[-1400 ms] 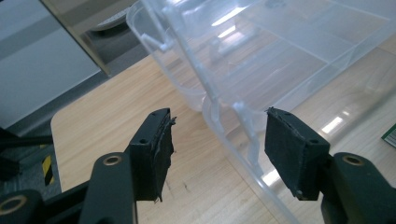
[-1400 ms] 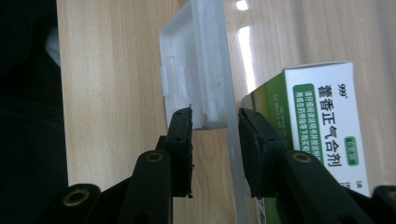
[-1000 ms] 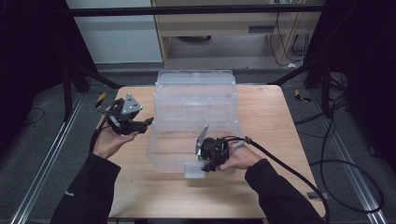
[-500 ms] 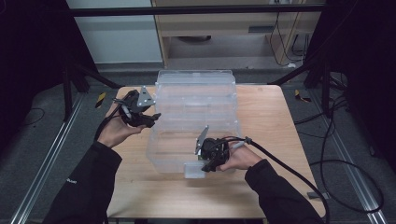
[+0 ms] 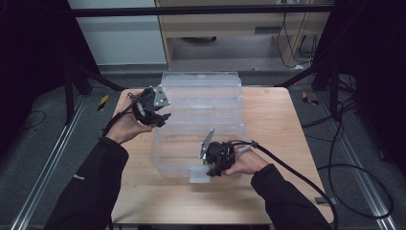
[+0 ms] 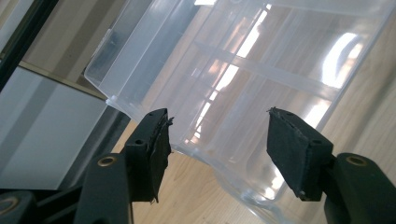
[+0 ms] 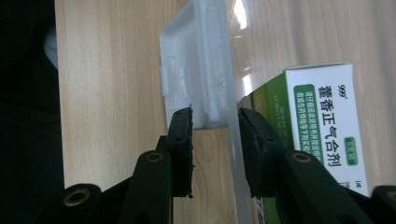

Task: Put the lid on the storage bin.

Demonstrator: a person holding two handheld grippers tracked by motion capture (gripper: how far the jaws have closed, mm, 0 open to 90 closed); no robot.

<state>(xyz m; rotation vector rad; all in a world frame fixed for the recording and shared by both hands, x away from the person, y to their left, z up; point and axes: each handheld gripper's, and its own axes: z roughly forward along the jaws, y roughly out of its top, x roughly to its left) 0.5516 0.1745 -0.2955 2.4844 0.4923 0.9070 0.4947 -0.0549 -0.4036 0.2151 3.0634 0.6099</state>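
Clear plastic box (image 5: 201, 124) sits mid-table; right gripper (image 7: 215, 126) clamps its front latch (image 7: 198, 70), left gripper (image 6: 217, 135) hangs wide open. I'd hold the latch steady, then grab the left wall.

Medicine box (image 7: 327, 126) inside bin (image 5: 201, 103) on table (image 5: 277, 124)

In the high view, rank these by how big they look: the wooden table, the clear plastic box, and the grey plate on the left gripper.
1. wooden table, largest.
2. clear plastic box, covering much of the table's middle.
3. grey plate on the left gripper, smallest by far.
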